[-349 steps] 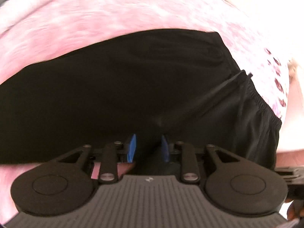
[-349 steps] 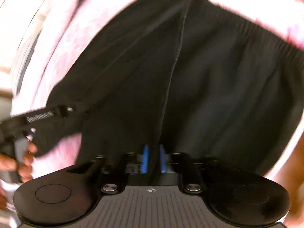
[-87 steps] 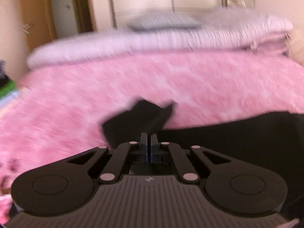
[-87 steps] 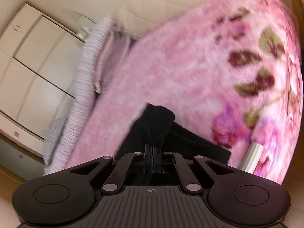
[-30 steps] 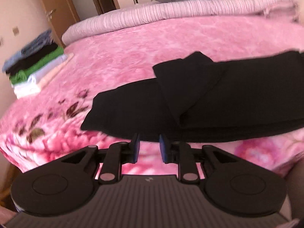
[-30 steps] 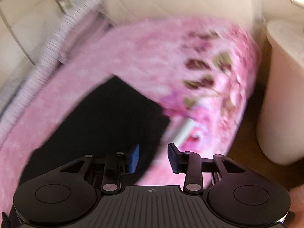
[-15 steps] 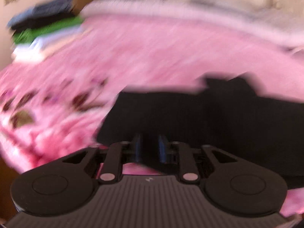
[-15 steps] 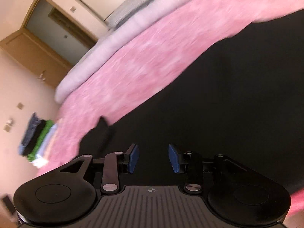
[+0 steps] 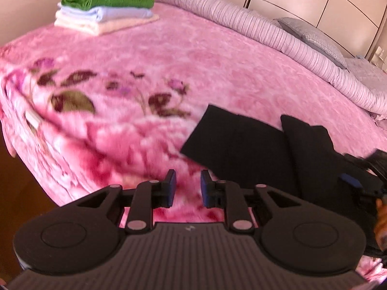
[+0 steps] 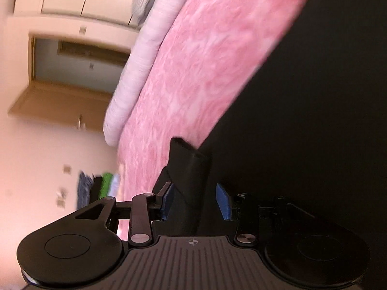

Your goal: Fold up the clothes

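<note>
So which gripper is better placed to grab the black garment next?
Right. The right gripper already has a fold of the black garment between its closing jaws; the left gripper is open over bare blanket.

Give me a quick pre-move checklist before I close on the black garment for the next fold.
1. Left gripper has fabric between its jaws: not ok. The jaws have just been opening, with only pink blanket showing between them.
2. Right gripper is lined up on the black garment: ok. A raised fold sits between its pads; the jaws have just been closing.
3. Right pads are pressing on the fold: not ok, gaps show.
4. Garment lies flat: not ok, one flap is doubled over.
5. Stack of folded clothes is clear of the work area: ok.
6. Garment's far edge: cannot tell.
</note>
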`<state>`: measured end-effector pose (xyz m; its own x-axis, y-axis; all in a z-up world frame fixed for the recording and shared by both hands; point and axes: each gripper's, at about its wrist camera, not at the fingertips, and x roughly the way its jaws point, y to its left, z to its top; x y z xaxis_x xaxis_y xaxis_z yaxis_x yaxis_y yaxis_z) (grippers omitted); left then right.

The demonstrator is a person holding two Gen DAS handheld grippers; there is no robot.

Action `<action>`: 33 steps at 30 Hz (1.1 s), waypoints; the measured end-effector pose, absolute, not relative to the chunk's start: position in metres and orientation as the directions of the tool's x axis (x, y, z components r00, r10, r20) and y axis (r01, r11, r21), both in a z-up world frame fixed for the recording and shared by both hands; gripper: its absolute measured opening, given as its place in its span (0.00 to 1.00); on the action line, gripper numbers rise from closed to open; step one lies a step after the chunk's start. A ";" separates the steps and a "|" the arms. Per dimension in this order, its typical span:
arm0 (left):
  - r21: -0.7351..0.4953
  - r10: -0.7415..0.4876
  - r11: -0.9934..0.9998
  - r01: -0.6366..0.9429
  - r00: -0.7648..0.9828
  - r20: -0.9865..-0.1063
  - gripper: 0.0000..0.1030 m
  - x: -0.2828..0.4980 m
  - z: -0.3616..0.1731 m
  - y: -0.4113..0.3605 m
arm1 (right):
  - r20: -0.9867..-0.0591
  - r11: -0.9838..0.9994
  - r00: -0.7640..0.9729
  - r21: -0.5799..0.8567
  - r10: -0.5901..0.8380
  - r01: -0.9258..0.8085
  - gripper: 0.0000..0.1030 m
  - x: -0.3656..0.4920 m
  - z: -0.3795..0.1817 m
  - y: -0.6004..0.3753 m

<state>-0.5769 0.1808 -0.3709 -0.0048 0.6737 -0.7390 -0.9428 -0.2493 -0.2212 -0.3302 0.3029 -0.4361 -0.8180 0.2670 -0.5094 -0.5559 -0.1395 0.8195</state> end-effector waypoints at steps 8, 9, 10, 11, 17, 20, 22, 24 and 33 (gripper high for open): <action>-0.236 0.700 -0.302 -0.924 -0.047 -0.713 0.16 -0.588 -0.360 0.174 | -0.512 -0.829 -0.853 0.431 0.101 -0.357 0.26 -0.440 -0.378 0.201; -0.241 0.704 -0.308 -0.920 -0.051 -0.708 0.16 -0.590 -0.358 0.172 | -0.517 -0.854 -0.853 0.409 0.074 -0.322 0.41 -0.446 -0.378 0.186; -0.244 0.706 -0.307 -0.920 -0.048 -0.707 0.16 -0.591 -0.357 0.171 | -0.530 -0.869 -0.847 0.395 0.051 -0.299 0.48 -0.449 -0.379 0.176; -0.247 0.707 -0.304 -0.920 -0.044 -0.706 0.16 -0.591 -0.356 0.169 | -0.544 -0.881 -0.839 0.382 0.028 -0.277 0.50 -0.451 -0.381 0.166; -0.236 0.718 -0.149 -0.960 0.059 -0.693 0.16 -0.569 -0.356 0.170 | -0.647 -0.843 -0.760 0.375 0.062 -0.387 0.50 -0.401 -0.396 0.164; -0.155 0.728 0.028 -0.988 0.126 -0.674 0.19 -0.535 -0.353 0.176 | -0.654 -0.739 -0.731 0.393 0.194 -0.548 0.50 -0.338 -0.391 0.185; -0.059 0.734 0.146 -0.988 0.148 -0.663 0.25 -0.510 -0.353 0.179 | -0.653 -0.607 -0.706 0.452 0.273 -0.653 0.50 -0.297 -0.390 0.210; 0.078 0.750 0.246 -0.966 0.139 -0.647 0.27 -0.482 -0.354 0.180 | -0.654 -0.449 -0.673 0.515 0.344 -0.730 0.50 -0.255 -0.391 0.239; 0.421 0.794 0.379 -0.824 0.056 -0.605 0.11 -0.423 -0.386 0.200 | -0.649 -0.069 -0.526 0.592 0.549 -0.803 0.50 -0.119 -0.390 0.295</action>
